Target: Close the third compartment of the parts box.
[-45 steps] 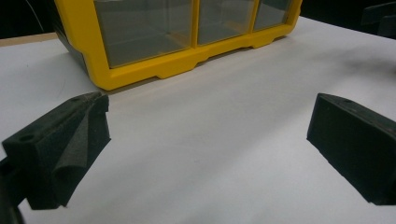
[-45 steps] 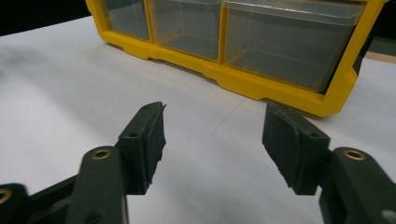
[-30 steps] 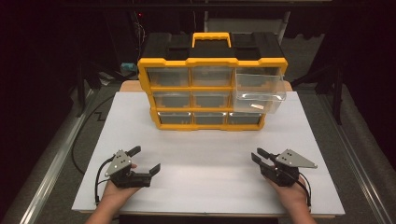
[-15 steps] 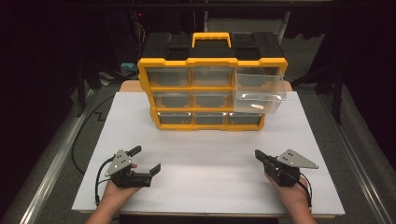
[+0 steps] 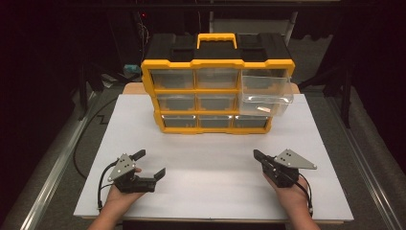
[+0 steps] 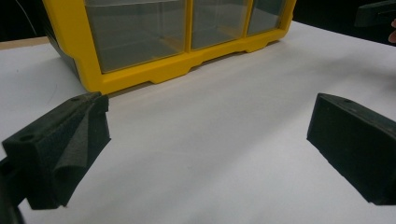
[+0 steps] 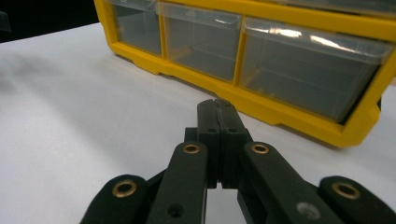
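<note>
Left gripper (image 5: 148,168): my jaws stood wide apart, nothing between them, low over the board (image 5: 210,158).
Organizer (image 5: 216,91): sat at the board's far edge, well apart from both my grippers.
Drawer (image 5: 266,95): top right, pulled out and sagging forward, a small item inside.
Right gripper (image 5: 257,155): my jaws had just been closing and were pressed together, empty.
Risk: a push with closed jaws could slide off the clear front, tip the drawer out, or shove the organizer back.

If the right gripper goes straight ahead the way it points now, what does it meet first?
Probably the yellow organizer, at its bottom row of clear drawers; until there the white table looks free. The right gripper has its fingers shut, holding nothing.
</note>
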{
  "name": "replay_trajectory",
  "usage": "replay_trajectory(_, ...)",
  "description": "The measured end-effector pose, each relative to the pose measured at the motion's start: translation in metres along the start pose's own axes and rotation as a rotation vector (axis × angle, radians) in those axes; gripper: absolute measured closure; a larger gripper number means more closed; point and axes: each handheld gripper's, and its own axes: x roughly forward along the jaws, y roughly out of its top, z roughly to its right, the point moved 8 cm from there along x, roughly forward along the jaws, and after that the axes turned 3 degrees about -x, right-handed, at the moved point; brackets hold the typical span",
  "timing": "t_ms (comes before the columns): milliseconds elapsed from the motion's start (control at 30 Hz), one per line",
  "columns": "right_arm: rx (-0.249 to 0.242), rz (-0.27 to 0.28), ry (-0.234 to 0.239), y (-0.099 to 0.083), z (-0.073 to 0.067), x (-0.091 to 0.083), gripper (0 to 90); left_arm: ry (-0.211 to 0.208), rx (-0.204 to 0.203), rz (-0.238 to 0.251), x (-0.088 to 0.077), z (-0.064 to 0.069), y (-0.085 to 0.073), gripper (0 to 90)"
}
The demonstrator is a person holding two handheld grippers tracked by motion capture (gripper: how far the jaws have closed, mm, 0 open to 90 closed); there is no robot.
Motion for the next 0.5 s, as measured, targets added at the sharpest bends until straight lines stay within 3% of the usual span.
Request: replay_trajectory(500,-0.022,0.062,-0.017,0.041,-0.002,0.003,90.0,-0.006,0.002,0.002,0.0,0.001,0.0,0.4)
